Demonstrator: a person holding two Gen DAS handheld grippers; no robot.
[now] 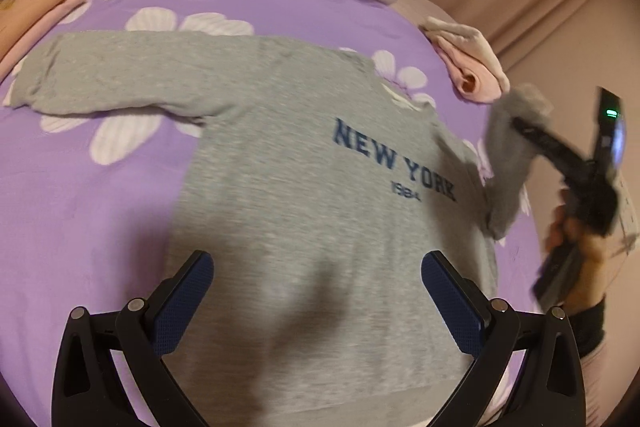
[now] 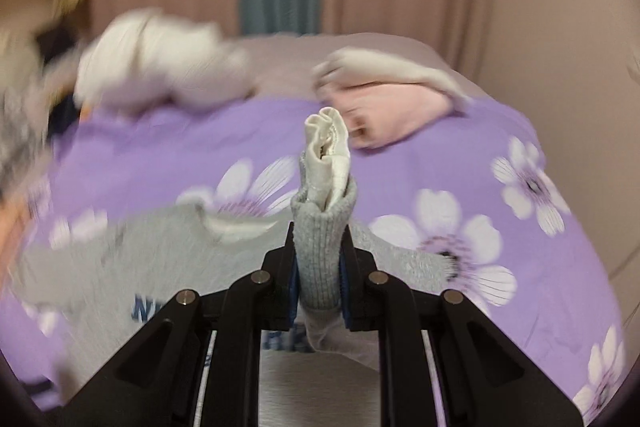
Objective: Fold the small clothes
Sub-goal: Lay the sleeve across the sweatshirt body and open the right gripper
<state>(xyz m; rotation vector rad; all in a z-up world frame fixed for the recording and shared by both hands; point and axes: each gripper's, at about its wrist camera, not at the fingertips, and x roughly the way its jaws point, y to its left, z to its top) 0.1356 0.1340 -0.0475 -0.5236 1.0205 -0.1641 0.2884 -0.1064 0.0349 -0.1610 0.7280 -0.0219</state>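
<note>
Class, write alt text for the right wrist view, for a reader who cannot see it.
The right gripper is clamped on the ribbed cuff of a grey sweatshirt, lifting the sleeve off a purple floral bedsheet. Blurred pale clothes lie behind, before beige curtains.

"NEW YORK 1984" on grey sweatshirt point(image 1: 304, 163)

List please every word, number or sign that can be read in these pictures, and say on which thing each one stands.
"NEW YORK": dark blue capitals on the chest of the grey sweatshirt.
"1984" (the last digits blurred, so not sure): small print under those capitals, on the same sweatshirt.
In the right wrist view the print is mostly hidden behind the right gripper; only fragments show, not readable.
No other text is visible.
</note>
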